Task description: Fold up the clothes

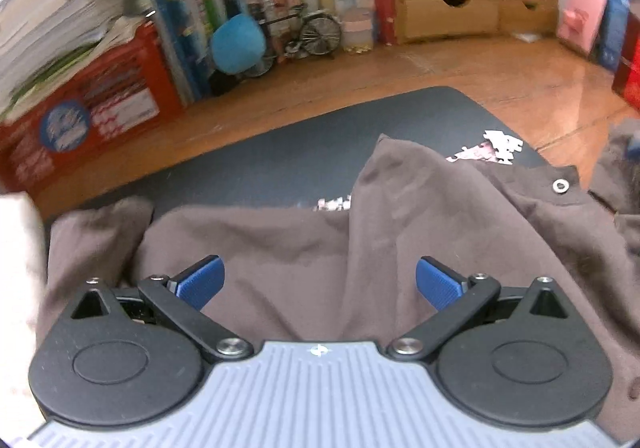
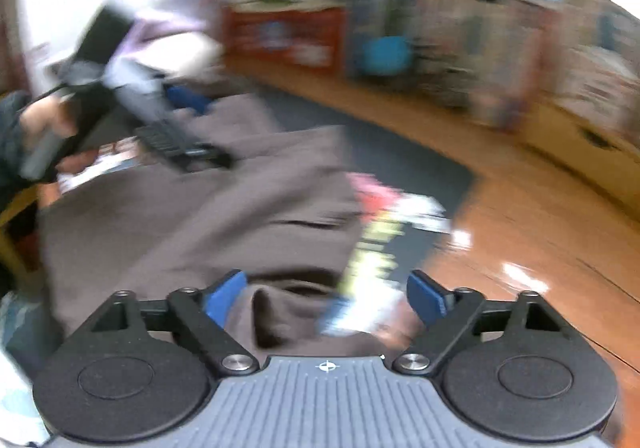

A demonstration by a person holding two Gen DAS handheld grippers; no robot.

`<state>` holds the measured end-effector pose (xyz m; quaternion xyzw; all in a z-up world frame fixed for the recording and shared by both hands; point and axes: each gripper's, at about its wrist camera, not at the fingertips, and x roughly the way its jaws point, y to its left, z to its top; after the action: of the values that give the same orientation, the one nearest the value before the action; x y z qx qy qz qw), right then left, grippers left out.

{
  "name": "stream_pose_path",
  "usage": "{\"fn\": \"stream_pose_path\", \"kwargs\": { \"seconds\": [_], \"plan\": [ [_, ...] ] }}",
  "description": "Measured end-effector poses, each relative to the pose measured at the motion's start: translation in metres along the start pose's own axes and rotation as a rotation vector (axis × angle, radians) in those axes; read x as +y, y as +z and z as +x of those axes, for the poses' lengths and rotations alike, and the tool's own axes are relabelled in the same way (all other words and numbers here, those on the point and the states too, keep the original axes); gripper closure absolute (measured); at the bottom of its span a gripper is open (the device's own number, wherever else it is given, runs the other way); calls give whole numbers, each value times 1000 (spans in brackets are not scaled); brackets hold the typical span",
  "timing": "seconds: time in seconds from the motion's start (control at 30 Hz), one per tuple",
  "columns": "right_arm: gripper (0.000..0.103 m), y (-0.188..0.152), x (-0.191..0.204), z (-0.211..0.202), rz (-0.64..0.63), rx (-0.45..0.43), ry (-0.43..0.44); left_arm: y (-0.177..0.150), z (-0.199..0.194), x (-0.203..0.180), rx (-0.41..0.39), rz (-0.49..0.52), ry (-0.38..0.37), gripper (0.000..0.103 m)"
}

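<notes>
Brown garment (image 1: 400, 232) spread crumpled on dark mat (image 1: 280, 152), wooden worktop (image 1: 500, 88) | left gripper (image 1: 318, 282) fingers apart, empty | right gripper (image 2: 324, 294) fingers apart over bunched edge | next: pinch single-layer edges, avoid puzzle pieces (image 1: 500, 146), fold flat.

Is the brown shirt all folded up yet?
Not yet. The brown garment lies rumpled and spread across the dark mat, one flap peaked up, no neat stack.

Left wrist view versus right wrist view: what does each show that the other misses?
Only the left wrist view shows the small model bicycle and the silver snap on the garment. Only the right wrist view shows the person's hand holding the left hand-held gripper. Both show the brown fabric garment lying on the dark mat.
</notes>
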<state>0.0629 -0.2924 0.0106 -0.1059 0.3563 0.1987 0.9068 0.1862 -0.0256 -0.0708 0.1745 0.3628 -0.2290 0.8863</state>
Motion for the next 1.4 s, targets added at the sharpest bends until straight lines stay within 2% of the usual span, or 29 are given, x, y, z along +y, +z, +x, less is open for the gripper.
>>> {"fn": "stream_pose_path", "kwargs": {
  "seconds": [0.07, 0.1, 0.2, 0.3, 0.4, 0.43, 0.47, 0.5, 0.53, 0.57, 0.6, 0.63, 0.7, 0.83, 0.93, 1.0, 1.1, 1.17, 1.2, 1.27, 1.33, 1.37, 1.4],
  "plan": [
    [6, -9, -15, -3, 36, 16, -88, 12, 4, 1, -22, 34, -29, 0],
    [3, -14, -21, -4, 57, 19, -98, 17, 9, 6, -12, 8, -107, 0],
    [0, -28, -30, -14, 124, 10, -51, 30, 25, 19, 21, -69, -336, 0],
    [0, -41, -14, -15, 132, -15, 29, 29, 48, 14, 110, -98, -367, 0],
    [2, -46, 6, 3, 111, 22, 21, 25, 48, -3, 87, -40, -319, 3],
    [6, -48, 10, 9, 118, 38, 15, 24, 46, -6, 79, -25, -327, 9],
    [30, -50, 11, 12, 147, 48, 19, 23, 43, -9, 70, -11, -335, 15],
    [45, -50, 12, 16, 185, 50, 17, 23, 40, -13, 63, 4, -344, 28],
    [55, -49, 11, 17, 214, 46, 9, 23, 38, -14, 60, 7, -357, 41],
    [79, -48, 9, 16, 240, 42, 6, 23, 35, -15, 57, 11, -371, 48],
    [87, -47, 7, 16, 265, 39, 3, 23, 32, -17, 54, 14, -384, 61],
    [87, -47, 5, 15, 295, 36, 7, 24, 29, -19, 49, 19, -390, 74],
    [89, -47, -1, 12, 346, 28, 22, 25, 23, -22, 37, 30, -394, 87],
    [89, -46, -6, 0, 375, -18, 38, 20, 7, -24, -4, 47, -409, 87],
    [89, -38, -13, -4, 388, -76, 12, 18, 1, -18, -24, 35, -389, 87],
    [93, -31, -18, -3, 384, -107, -62, 20, 1, -12, -23, 4, -365, 87],
    [98, -16, -20, -4, 338, -165, -221, 29, 3, -4, -34, -43, -352, 87],
    [98, -1, -21, -6, 272, -226, -323, 40, 5, -2, -47, -45, -338, 87],
    [98, 8, -24, -7, 256, -239, -341, 45, 6, -1, -53, -47, -332, 87],
    [97, 24, -35, -6, 249, -233, -317, 52, 10, -1, -53, -52, -339, 87],
    [89, 29, -45, -6, 276, -194, -230, 48, 14, -4, -44, -48, -345, 86],
    [68, 25, -46, -6, 300, -181, -175, 44, 16, -6, -37, -45, -345, 86],
    [36, 18, -43, -6, 306, -165, -131, 38, 18, -7, -27, -45, -346, 81]
  ]
}}
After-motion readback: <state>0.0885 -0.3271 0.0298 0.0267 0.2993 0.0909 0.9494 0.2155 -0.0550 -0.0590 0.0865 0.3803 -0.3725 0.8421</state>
